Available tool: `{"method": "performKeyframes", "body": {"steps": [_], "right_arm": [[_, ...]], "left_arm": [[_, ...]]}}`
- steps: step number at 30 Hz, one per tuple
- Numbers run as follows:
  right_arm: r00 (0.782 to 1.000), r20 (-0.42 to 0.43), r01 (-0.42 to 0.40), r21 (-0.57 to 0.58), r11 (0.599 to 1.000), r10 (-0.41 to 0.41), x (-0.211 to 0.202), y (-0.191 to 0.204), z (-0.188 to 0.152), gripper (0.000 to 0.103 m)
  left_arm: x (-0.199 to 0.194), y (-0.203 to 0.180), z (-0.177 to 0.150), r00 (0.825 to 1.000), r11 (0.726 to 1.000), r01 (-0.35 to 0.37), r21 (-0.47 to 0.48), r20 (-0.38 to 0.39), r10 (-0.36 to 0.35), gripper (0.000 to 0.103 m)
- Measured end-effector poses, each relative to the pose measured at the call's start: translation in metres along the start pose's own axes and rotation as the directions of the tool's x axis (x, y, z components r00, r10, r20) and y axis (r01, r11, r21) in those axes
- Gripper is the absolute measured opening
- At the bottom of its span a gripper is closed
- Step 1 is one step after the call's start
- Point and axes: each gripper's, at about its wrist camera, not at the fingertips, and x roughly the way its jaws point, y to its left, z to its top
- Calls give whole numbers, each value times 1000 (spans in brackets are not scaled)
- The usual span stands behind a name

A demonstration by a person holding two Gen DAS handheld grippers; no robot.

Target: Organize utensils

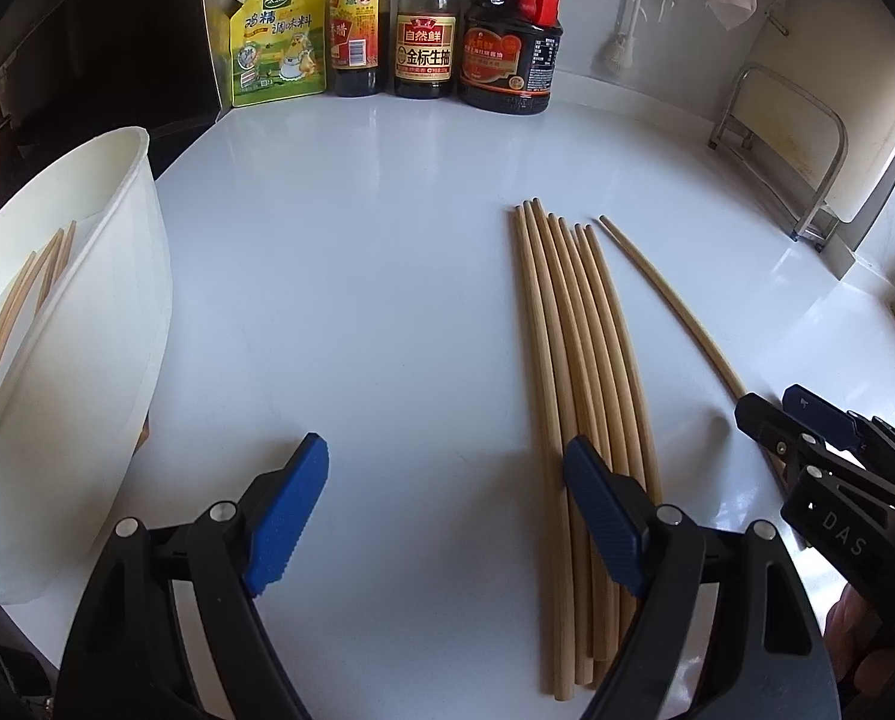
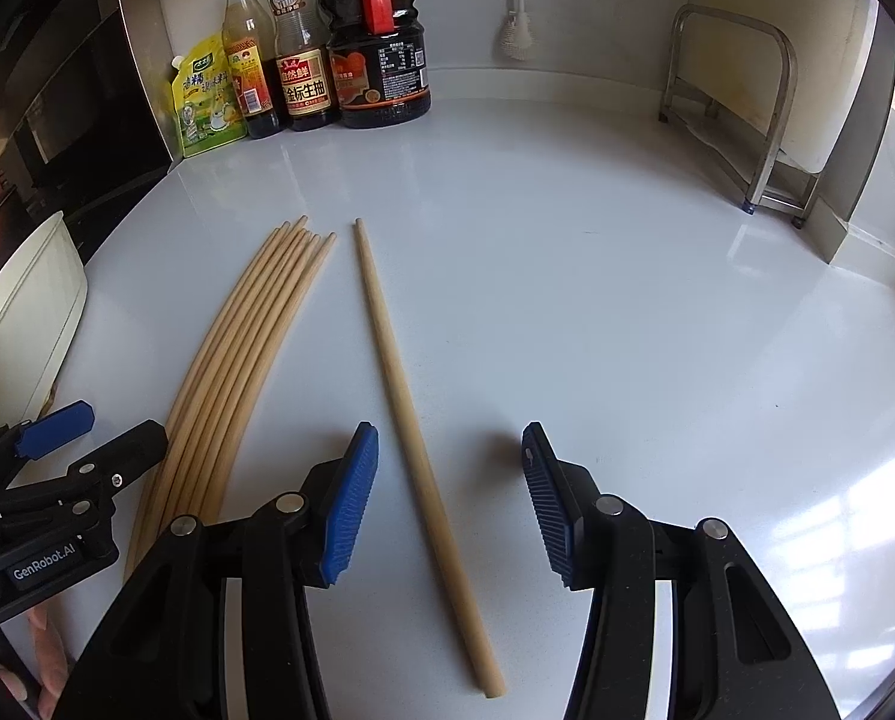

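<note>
A glossy white counter (image 2: 567,276) runs back to a pale wall (image 2: 597,30), sauce bottles (image 1: 423,30) lined against it, a steel rack (image 2: 741,120) at right, daylight pooling across the surface.

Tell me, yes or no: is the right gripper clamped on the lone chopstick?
No, the lone chopstick lies on the counter between the right gripper's open jaws.
</note>
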Motion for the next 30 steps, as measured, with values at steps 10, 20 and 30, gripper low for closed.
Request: {"method": "performKeyframes", "body": {"steps": [10, 20, 30], "right_arm": [[1000, -3, 28, -52, 998, -29, 4, 9, 2, 48], [999, 0, 43, -102, 994, -43, 10, 25, 9, 47], [1000, -11, -20, -62, 998, 19, 9, 21, 10, 6]], "left_arm": [[7, 0, 1, 999, 998, -53, 24, -1, 53, 82], [13, -6, 15, 999, 998, -44, 38, 16, 43, 68], [3, -21, 12, 997, 995, 80, 56, -22, -79, 7]]}}
